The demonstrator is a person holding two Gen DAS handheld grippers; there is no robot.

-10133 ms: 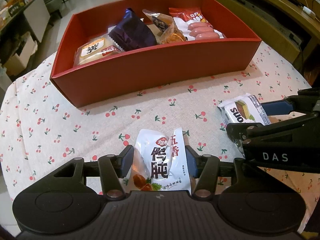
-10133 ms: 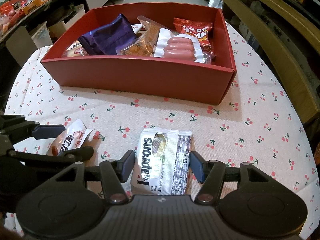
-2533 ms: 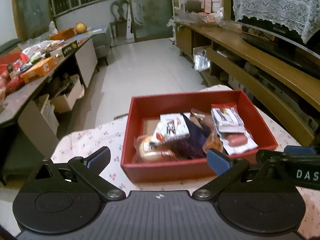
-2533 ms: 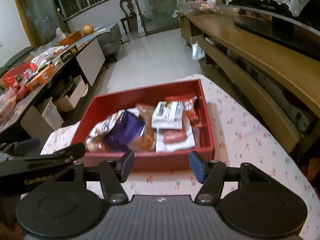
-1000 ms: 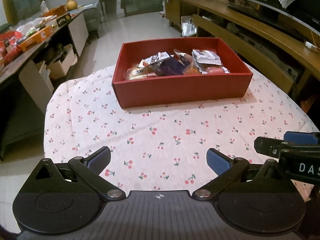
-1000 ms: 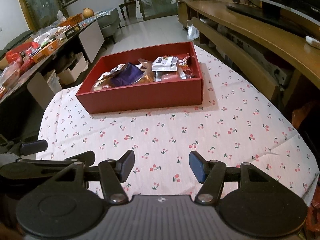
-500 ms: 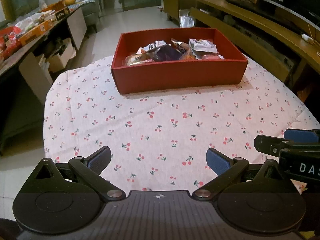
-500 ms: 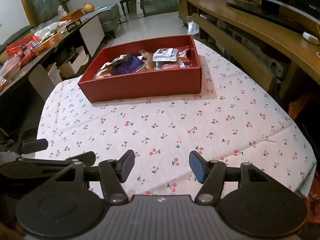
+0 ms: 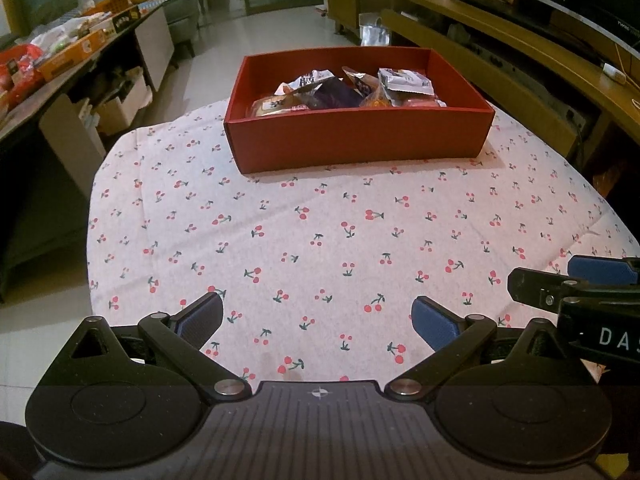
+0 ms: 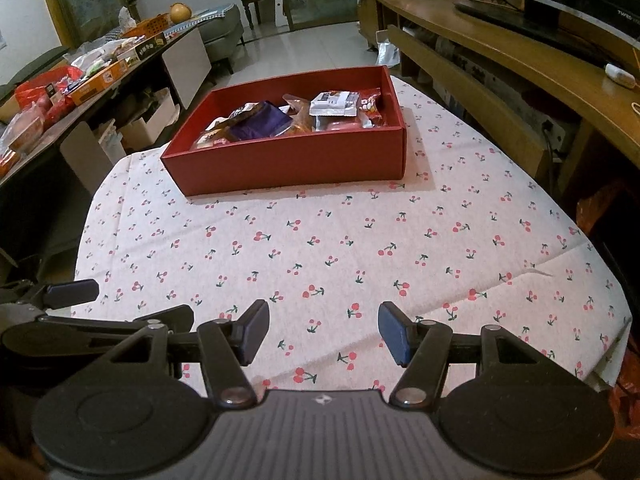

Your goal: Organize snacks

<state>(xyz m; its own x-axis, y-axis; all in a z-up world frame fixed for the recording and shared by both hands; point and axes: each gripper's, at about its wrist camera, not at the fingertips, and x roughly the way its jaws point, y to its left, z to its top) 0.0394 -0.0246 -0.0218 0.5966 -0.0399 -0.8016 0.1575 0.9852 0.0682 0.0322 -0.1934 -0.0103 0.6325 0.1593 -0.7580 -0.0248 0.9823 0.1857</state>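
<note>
Your snack packets all lie inside the red box at the far side of the table, and no loose packet shows anywhere on the cherry-print tablecloth, so I judge the sorting complete or very nearly so, with nothing visibly left to collect. Your left gripper and right gripper both hang over the near edge of the cloth with jaws apart and nothing between them. Beyond the table, note a tiled floor, a cluttered side counter on one side and a long wooden shelf unit on the other.
</note>
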